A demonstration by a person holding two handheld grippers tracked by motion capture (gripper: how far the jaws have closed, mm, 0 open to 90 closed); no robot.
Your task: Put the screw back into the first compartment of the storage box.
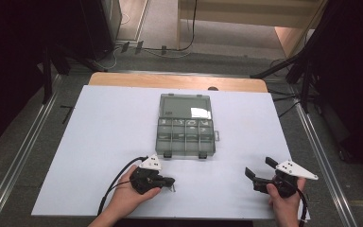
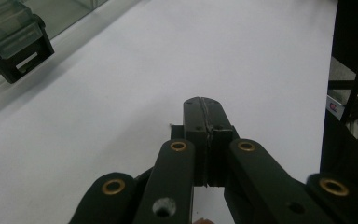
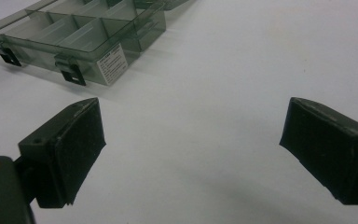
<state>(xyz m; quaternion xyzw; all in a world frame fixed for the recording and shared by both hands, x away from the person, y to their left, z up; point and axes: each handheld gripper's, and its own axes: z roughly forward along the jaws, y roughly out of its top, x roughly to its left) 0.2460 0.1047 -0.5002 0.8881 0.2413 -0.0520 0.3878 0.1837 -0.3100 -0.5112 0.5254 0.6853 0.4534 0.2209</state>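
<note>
Two hand-held tongs rest low on the white counter (image 1: 99,142), with a clear compartment box (image 1: 185,125) lying open at the middle.

The left tongs (image 1: 171,180), at about 7 o'clock on the counter, have their jaws pressed fully together; something very small and pale shows at their tip, too small to tell what it is or whether it is pinched. In the left gripper view the closed left tongs (image 2: 203,103) lie just over the bare white surface, with one black latch (image 2: 21,58) of the box at 10 o'clock. The right tongs (image 1: 259,169), at about 5 o'clock, stand wide with nothing between them. The box sits at 12 o'clock from both hands, well apart from each, lid folded back, dividers showing.
</note>
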